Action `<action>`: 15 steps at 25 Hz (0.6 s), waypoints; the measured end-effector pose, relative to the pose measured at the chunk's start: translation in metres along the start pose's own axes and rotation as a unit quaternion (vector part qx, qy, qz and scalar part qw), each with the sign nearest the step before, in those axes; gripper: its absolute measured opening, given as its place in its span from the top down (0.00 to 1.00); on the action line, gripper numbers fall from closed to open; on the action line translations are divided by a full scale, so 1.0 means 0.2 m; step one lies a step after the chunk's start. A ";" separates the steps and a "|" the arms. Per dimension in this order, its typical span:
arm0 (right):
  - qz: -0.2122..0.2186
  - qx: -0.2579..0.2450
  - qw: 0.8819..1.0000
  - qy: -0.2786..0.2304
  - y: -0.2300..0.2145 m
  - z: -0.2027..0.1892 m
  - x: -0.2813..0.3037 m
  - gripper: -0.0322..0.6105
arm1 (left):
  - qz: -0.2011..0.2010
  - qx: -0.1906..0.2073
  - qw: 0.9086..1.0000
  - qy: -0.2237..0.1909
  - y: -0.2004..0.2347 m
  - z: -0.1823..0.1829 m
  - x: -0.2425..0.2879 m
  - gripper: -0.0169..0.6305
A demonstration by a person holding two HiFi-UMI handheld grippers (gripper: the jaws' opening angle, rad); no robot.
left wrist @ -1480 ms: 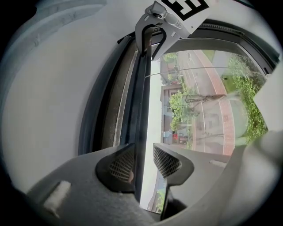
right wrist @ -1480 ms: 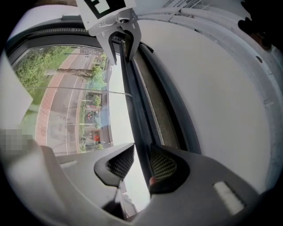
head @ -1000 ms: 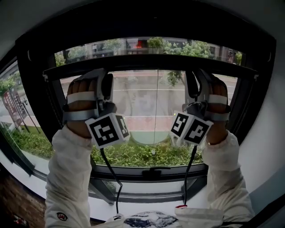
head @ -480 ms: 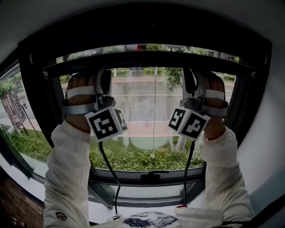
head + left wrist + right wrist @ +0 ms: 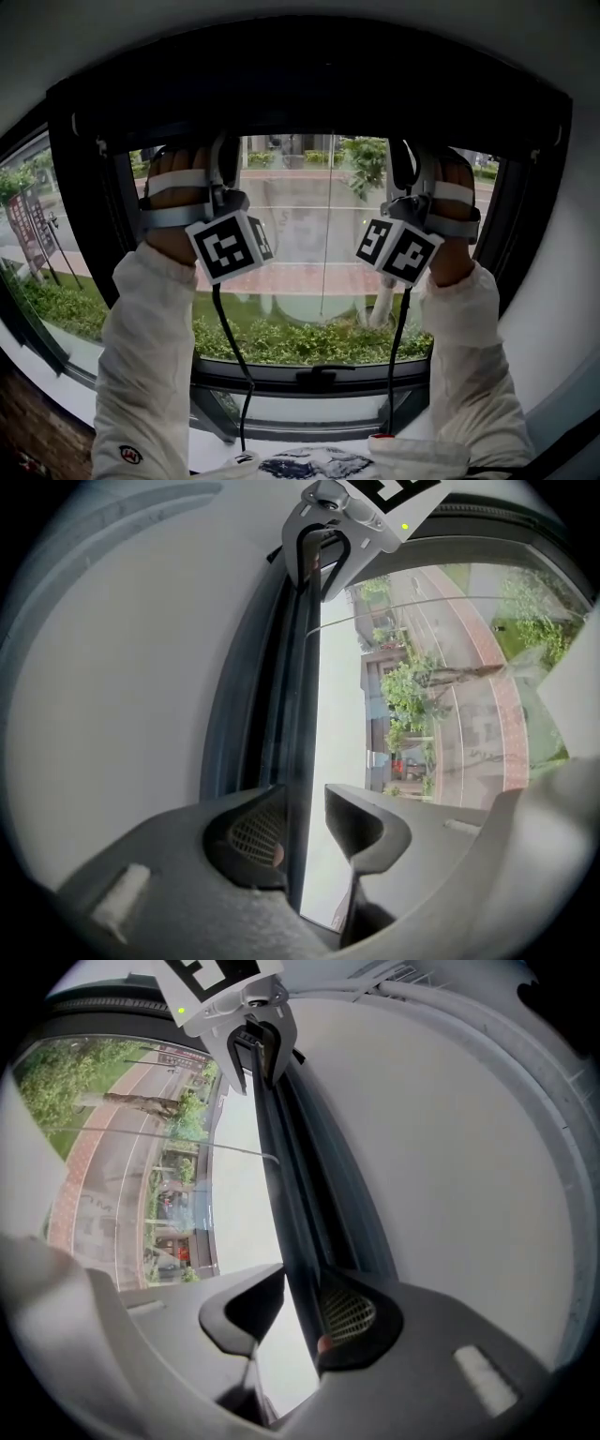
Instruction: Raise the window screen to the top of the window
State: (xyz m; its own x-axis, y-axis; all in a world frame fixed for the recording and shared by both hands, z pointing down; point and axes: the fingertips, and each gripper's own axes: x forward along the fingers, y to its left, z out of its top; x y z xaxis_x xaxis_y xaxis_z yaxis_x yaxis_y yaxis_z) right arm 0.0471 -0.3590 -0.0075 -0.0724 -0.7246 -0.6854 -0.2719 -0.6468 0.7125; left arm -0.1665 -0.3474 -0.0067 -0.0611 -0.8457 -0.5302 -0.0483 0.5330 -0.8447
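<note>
The screen's dark bottom bar (image 5: 319, 129) lies right under the black top of the window frame (image 5: 309, 80). My left gripper (image 5: 223, 155) reaches up to it left of centre, and my right gripper (image 5: 405, 157) right of centre. In the left gripper view the bar (image 5: 298, 696) runs between my jaws (image 5: 300, 822), which are shut on it, and the right gripper (image 5: 323, 546) shows farther along. The right gripper view mirrors this: the bar (image 5: 286, 1176) is pinched in the jaws (image 5: 300, 1312), with the left gripper (image 5: 255, 1049) beyond.
Black side posts (image 5: 89, 225) and the lower sash with its handle (image 5: 319, 377) frame the glass. A white wall and ceiling (image 5: 122, 667) close in above. Cables (image 5: 225, 347) hang from both grippers. Trees and a street lie outside.
Both hands have gone up with the bar. The strip of outdoor view above the bar has shrunk away, and the bar now meets the top frame.
</note>
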 end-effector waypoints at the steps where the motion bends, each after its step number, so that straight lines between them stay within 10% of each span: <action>1: -0.001 0.000 1.000 0.000 0.00 0.00 0.00 0.78 | 0.001 0.000 1.000 0.001 0.00 0.00 0.00 0.76; 15: 0.002 0.018 1.000 -0.007 -0.04 0.03 -0.04 0.77 | 0.009 -0.010 1.000 0.004 0.06 0.00 -0.03 0.76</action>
State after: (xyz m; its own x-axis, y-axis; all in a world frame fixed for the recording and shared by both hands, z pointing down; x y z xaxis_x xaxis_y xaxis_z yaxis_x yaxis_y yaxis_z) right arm 0.0435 -0.3473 -0.0093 -0.0871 -0.7234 -0.6850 -0.3069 -0.6347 0.7093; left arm -0.1670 -0.3357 -0.0138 -0.0700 -0.8354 -0.5451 -0.0676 0.5492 -0.8330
